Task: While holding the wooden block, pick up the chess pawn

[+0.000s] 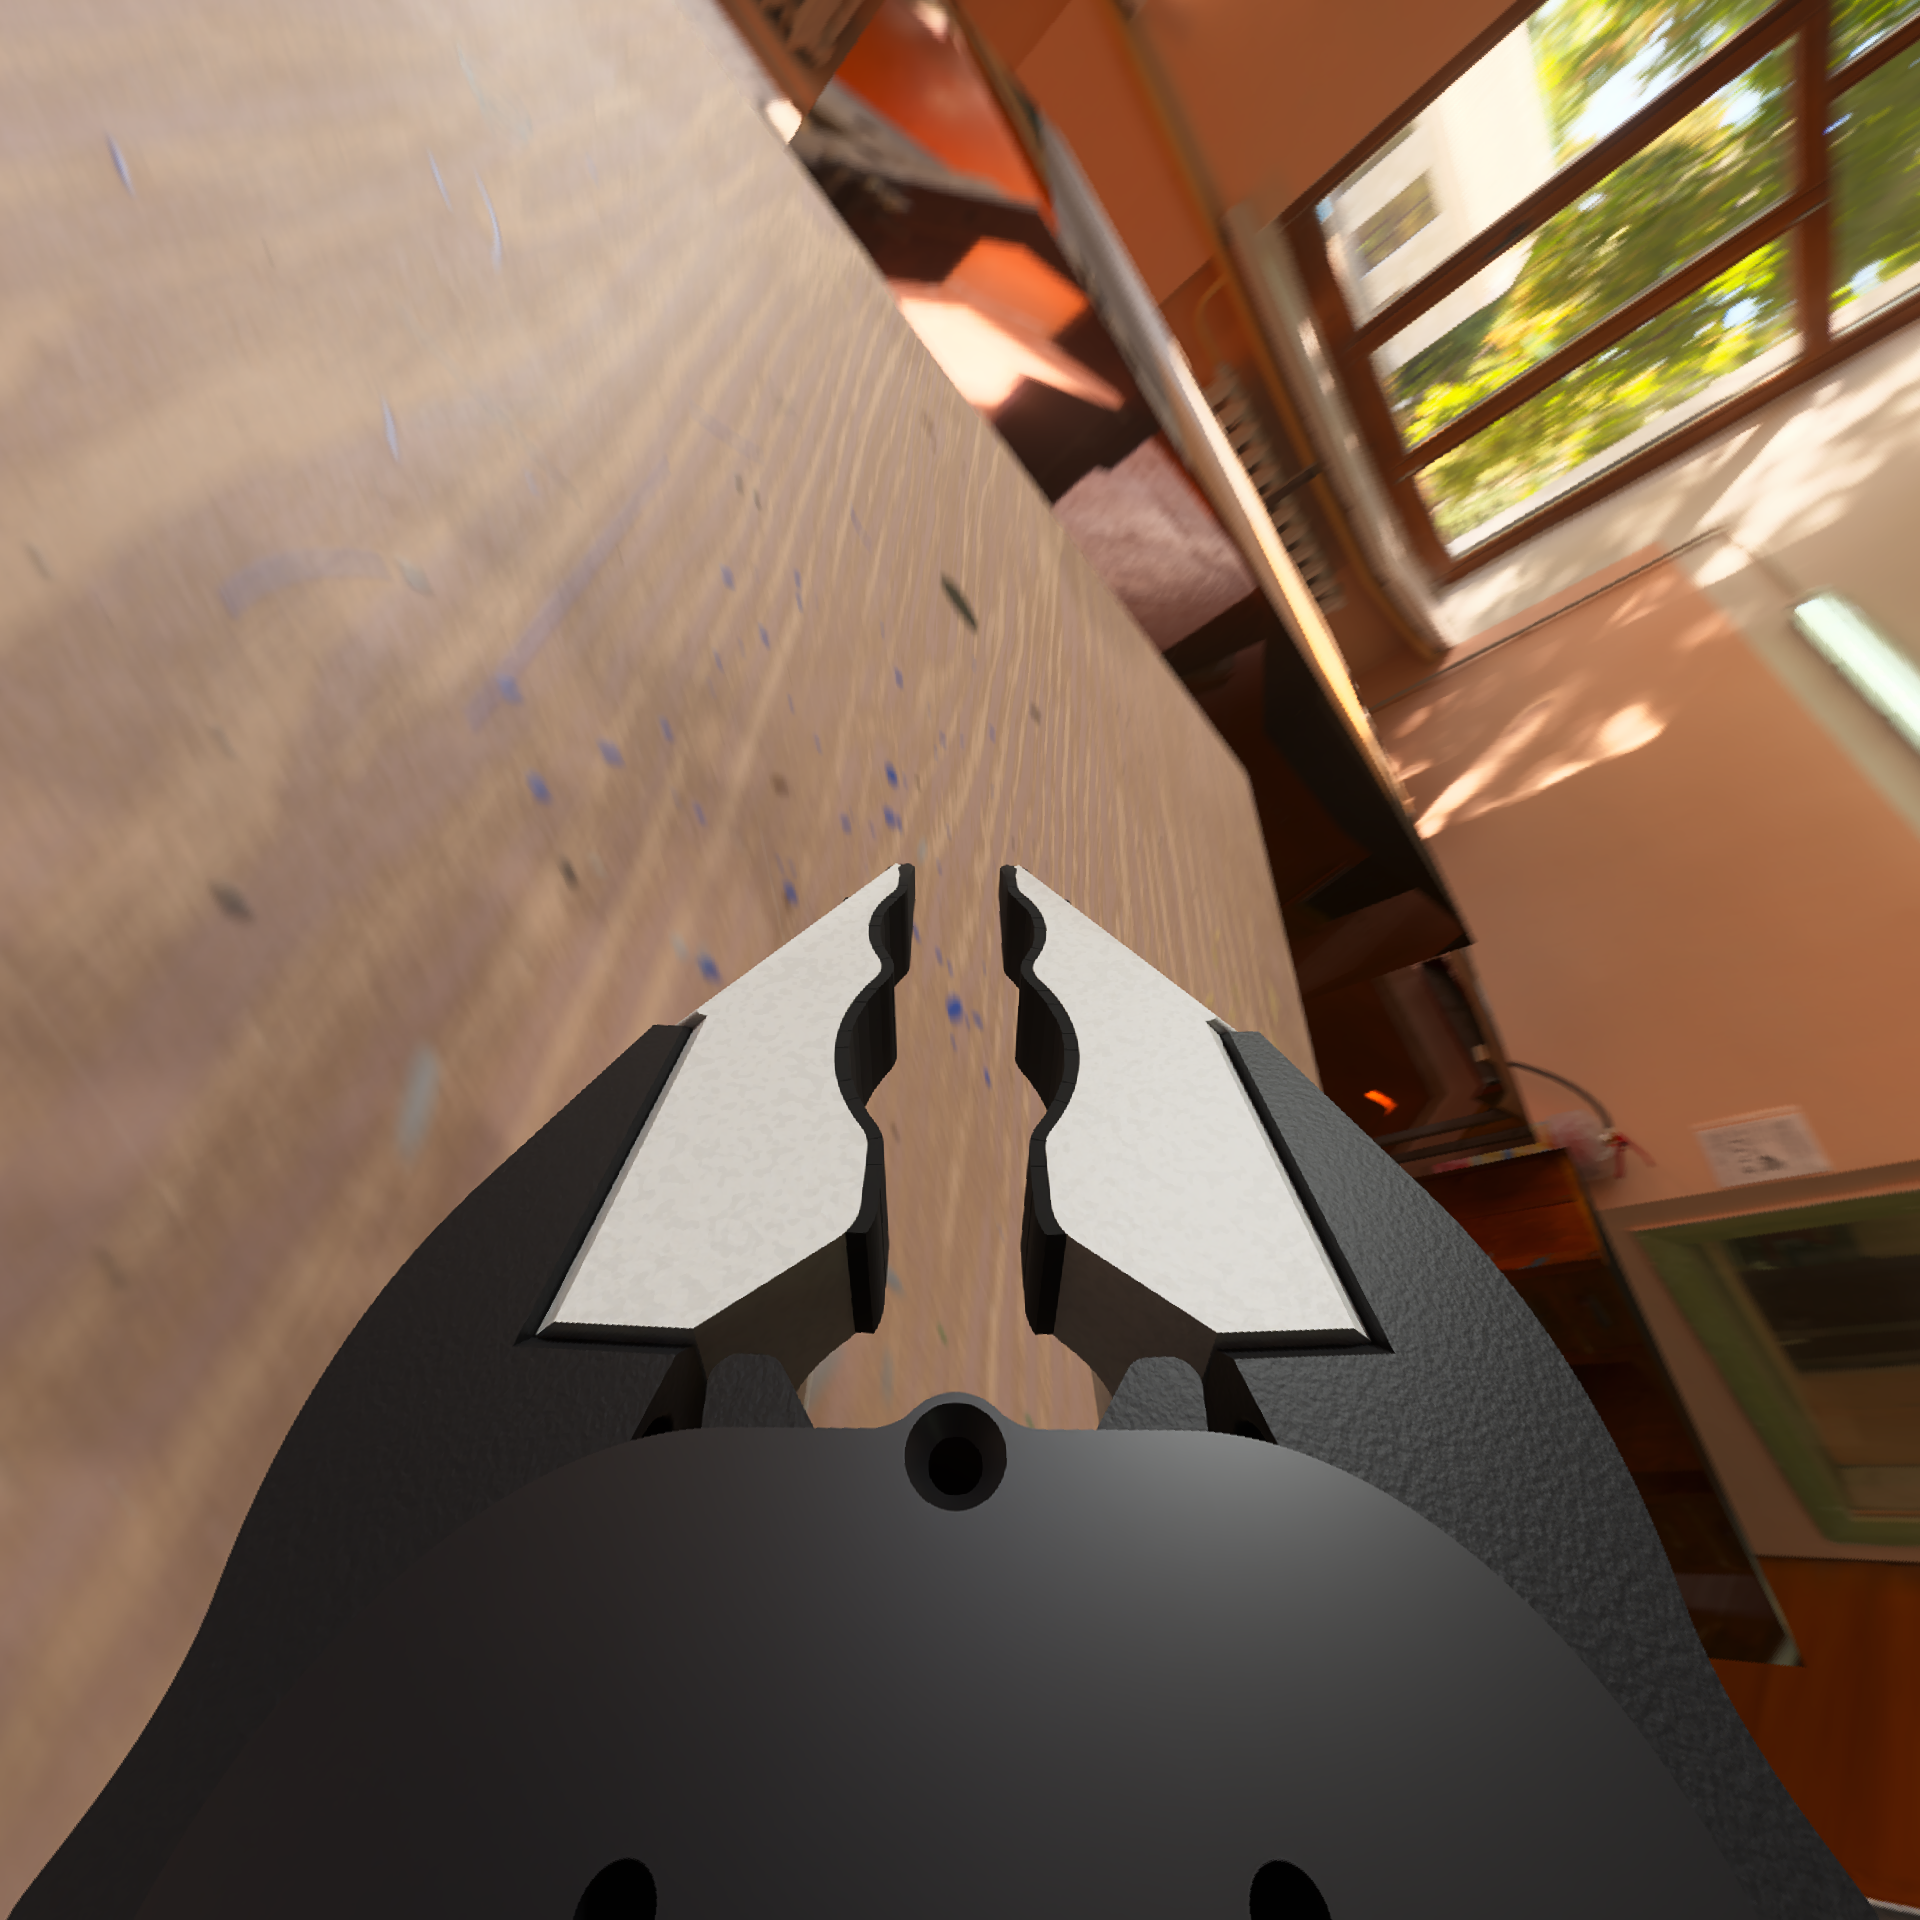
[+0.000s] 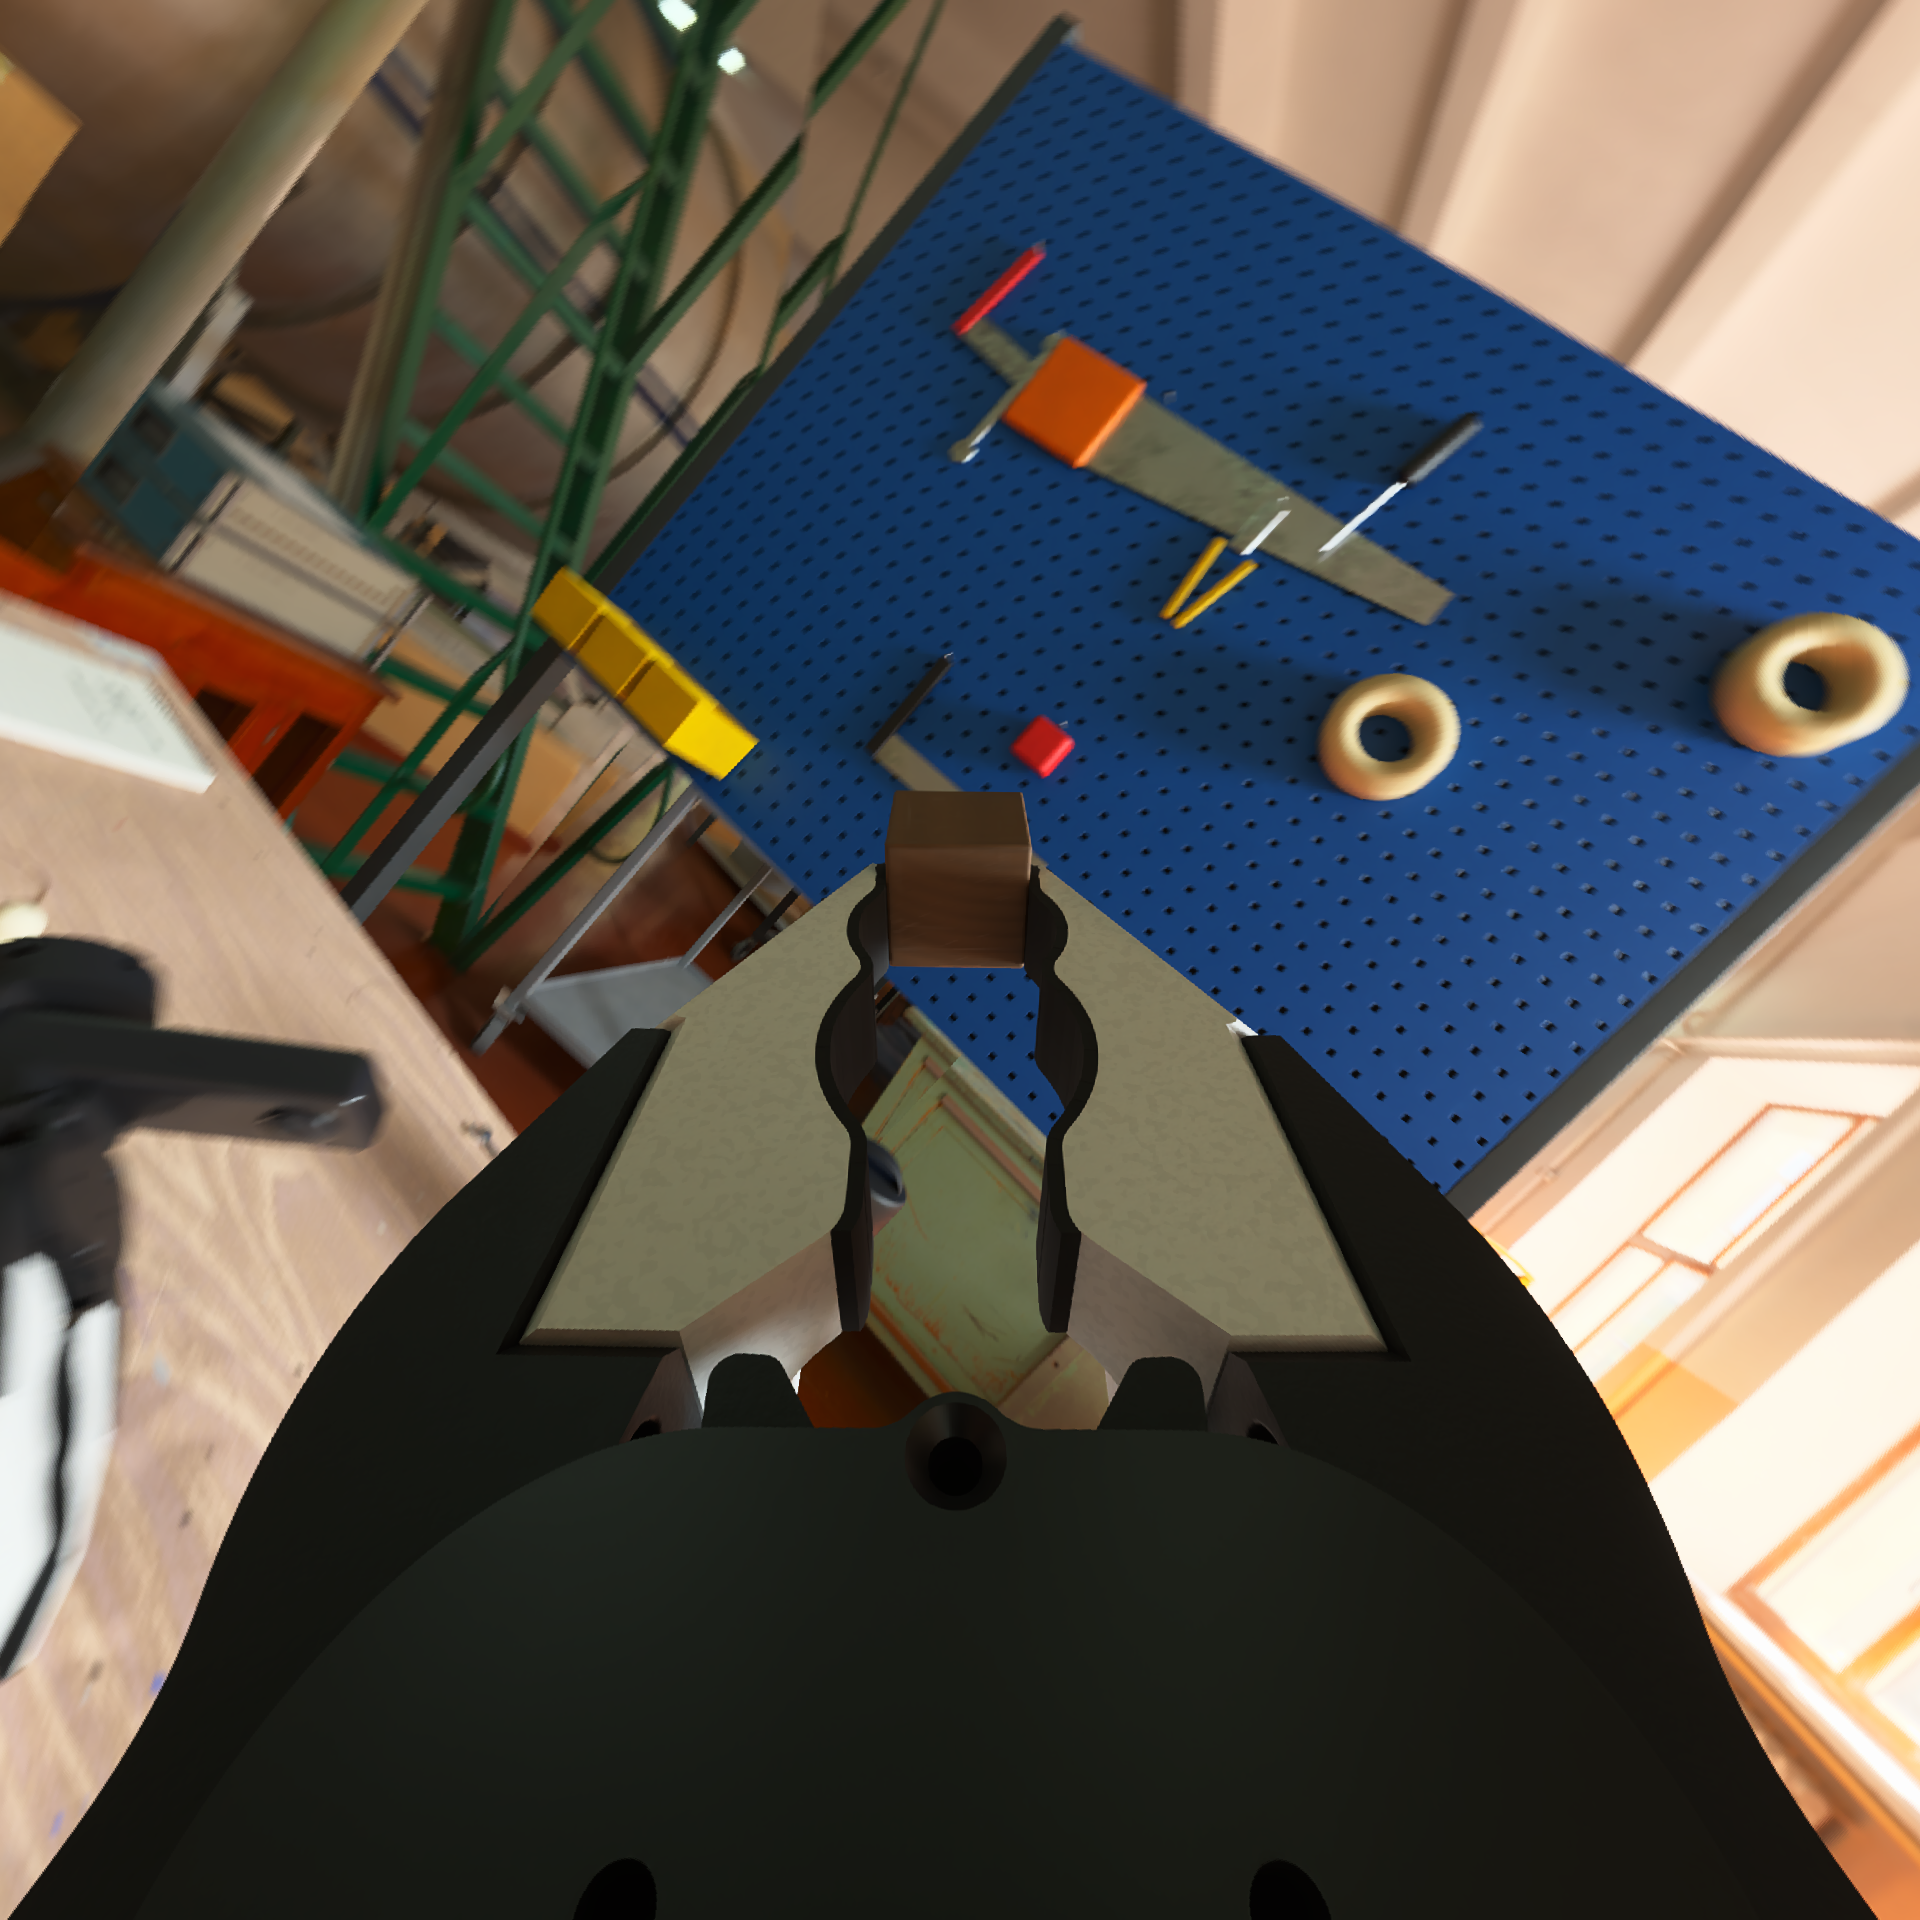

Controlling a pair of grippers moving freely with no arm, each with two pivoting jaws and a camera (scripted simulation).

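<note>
My right gripper [image 2: 956, 883] is shut on a brown wooden block [image 2: 956, 878], held at the fingertips and raised off the table in front of a blue pegboard [image 2: 1351, 935]. My left gripper [image 1: 956, 883] is over the wooden table [image 1: 468, 623]; its jaws stand a narrow gap apart with nothing between them. The left gripper also shows blurred at the left edge of the right wrist view [image 2: 62, 1351]. I see no chess pawn in the left wrist view. A small pale rounded thing [image 2: 21, 914] sits on the table at the left edge of the right wrist view; I cannot tell what it is.
The pegboard carries an orange block [image 2: 1075, 400], a red cube [image 2: 1042, 745], two tan rings [image 2: 1387, 736], a yellow bin [image 2: 639, 670] and small tools. The table's edge [image 1: 1195, 644] runs diagonally, with a window [image 1: 1610, 291] beyond. A white notebook [image 2: 94, 696] lies on the table.
</note>
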